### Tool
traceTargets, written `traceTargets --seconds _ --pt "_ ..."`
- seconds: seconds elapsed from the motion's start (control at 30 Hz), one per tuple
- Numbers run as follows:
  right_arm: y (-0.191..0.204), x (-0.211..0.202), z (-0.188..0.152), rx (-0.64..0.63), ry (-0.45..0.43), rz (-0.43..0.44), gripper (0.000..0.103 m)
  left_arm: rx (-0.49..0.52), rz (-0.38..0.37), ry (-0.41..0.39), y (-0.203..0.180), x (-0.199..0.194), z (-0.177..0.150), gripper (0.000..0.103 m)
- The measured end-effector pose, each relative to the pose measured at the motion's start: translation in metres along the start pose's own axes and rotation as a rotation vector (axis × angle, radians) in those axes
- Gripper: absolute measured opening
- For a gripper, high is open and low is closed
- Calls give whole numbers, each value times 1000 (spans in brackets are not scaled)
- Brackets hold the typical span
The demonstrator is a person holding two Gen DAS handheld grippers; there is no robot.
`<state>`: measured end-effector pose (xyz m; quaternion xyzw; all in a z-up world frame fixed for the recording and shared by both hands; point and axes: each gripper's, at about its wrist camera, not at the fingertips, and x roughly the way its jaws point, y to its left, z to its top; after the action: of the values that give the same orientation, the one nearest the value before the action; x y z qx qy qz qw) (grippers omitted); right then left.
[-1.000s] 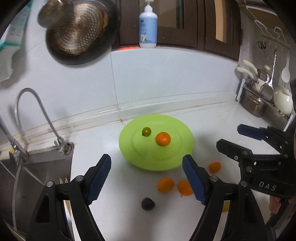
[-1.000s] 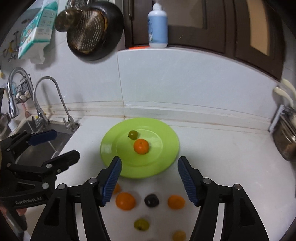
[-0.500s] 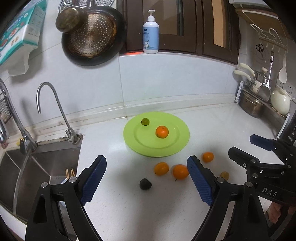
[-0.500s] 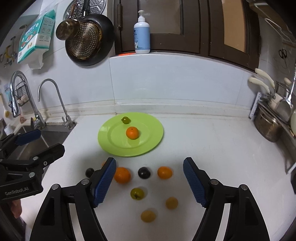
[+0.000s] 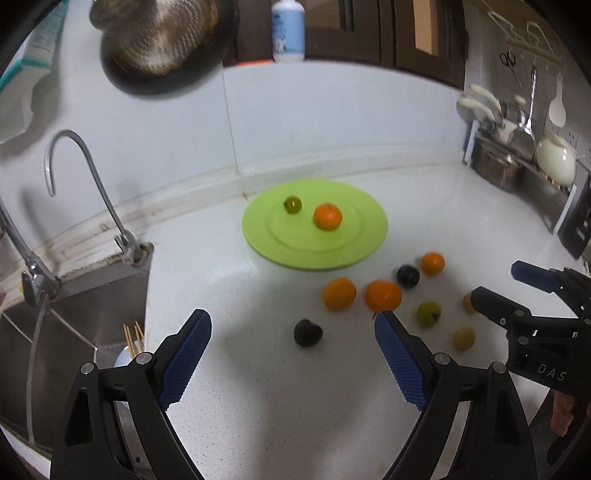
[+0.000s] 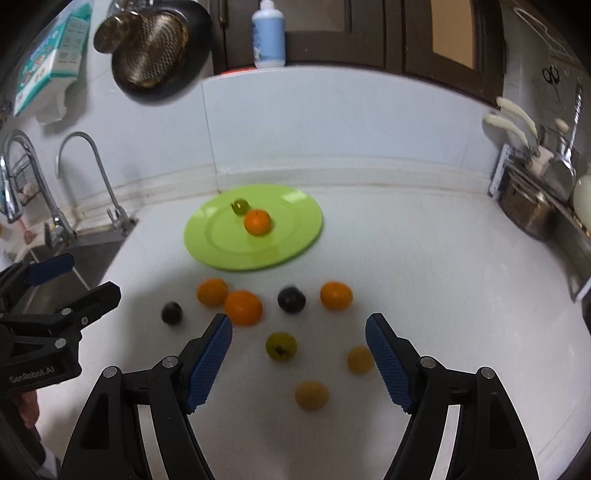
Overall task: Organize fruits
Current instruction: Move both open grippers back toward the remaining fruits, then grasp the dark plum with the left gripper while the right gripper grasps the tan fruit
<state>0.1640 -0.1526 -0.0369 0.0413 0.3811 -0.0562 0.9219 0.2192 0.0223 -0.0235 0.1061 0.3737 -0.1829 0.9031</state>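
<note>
A lime green plate (image 5: 362, 240) (image 6: 303, 221) on the white counter holds an orange (image 5: 327, 216) (image 6: 257, 222) and a small green fruit (image 5: 292, 204) (image 6: 239, 206). Several loose fruits lie in front of it: oranges (image 6: 243, 308) (image 5: 383, 295), dark plums (image 6: 291, 299) (image 5: 308, 332), a green fruit (image 6: 281, 346) and yellow ones (image 6: 311, 395). My left gripper (image 5: 293, 328) is open and empty, with a dark plum between its fingers' line. My right gripper (image 6: 298, 334) is open and empty above the green fruit.
A steel sink (image 5: 74, 295) with a curved tap (image 5: 92, 177) lies at the left. Pots and utensils (image 5: 517, 155) stand on a rack at the right. A pan (image 6: 155, 48) hangs on the wall, with a soap bottle (image 6: 268, 33) on the ledge above.
Both grippers pulled back from the plate and then came forward and down again toward the loose fruits. Both stayed open and empty.
</note>
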Motion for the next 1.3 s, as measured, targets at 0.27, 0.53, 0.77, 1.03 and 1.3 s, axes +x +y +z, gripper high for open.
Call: traceTargets --seconds 0.27,0.53,0.77,1.03,1.3 --pt "-5 22 -25 101 92 -65 75 71 -27 55 0 30 -9 91" --pt "-10 38 -44 199 171 -135 73 81 -35 80 3 56 -17 87" --pt "-11 46 -56 245 201 -142 62 87 -74 124 1 74 -20 63" --pt "-10 53 -60 262 222 -140 46 69 -150 183 1 96 -24 39" --pt "-9 55 -57 254 218 -145 30 80 -174 177 -2 99 -23 29"
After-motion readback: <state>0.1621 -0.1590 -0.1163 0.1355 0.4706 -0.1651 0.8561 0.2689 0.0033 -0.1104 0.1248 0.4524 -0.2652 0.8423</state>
